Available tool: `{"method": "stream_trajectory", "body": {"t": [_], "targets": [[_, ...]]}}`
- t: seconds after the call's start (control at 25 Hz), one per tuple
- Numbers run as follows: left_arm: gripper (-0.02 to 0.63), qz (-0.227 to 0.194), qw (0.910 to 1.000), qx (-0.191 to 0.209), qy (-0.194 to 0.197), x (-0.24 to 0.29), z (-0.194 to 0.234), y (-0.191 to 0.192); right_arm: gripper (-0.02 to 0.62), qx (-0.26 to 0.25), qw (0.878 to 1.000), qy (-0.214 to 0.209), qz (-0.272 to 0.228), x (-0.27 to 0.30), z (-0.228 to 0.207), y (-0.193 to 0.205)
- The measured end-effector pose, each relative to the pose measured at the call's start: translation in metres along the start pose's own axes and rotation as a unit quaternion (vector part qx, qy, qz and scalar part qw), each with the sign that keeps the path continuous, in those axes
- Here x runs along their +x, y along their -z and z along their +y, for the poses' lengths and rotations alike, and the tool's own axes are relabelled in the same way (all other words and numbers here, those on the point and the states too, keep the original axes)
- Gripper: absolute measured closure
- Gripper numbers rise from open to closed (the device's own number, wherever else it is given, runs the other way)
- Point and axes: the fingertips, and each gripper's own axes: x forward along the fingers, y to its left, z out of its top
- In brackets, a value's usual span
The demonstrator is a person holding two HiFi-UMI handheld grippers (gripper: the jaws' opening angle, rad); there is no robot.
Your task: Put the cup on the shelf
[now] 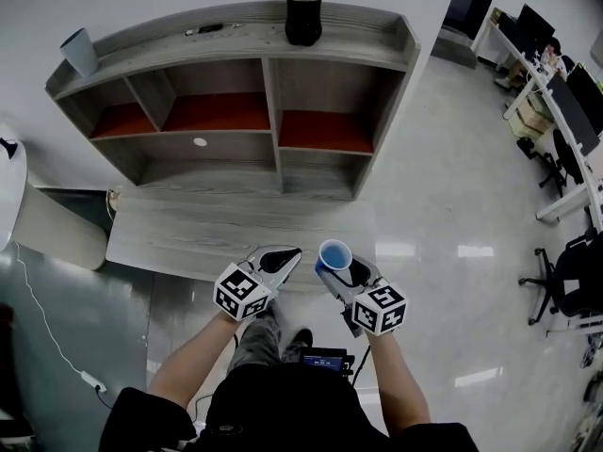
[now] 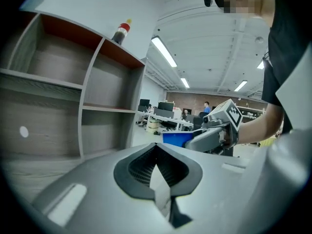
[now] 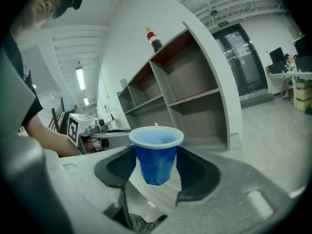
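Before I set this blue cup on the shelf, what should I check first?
1. Grip: blue cup sits between the right gripper's jaws, pads against its sides: ok.
2. Cup upright, mouth up: ok.
3. Left gripper shut, holding nothing, beside the cup without touching it: ok.
4. Upper right compartment of the shelf shows nothing inside: ok.
5. Bottle and grey cup stand on the shelf top, away from that compartment: ok.
6. Headroom there for the cup: cannot tell.
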Motion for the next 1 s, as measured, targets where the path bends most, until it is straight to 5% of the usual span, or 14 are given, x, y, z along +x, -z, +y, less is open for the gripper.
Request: {"method": "stream_trajectory", "body": {"t": [1.0], "targets": [[0.604, -0.019, 0.9971, 0.017, -0.072, 0.088, 0.141, 0.019, 0.337, -0.05, 0.997, 0.05, -0.008, 0.131, -0.126, -0.023]]}}
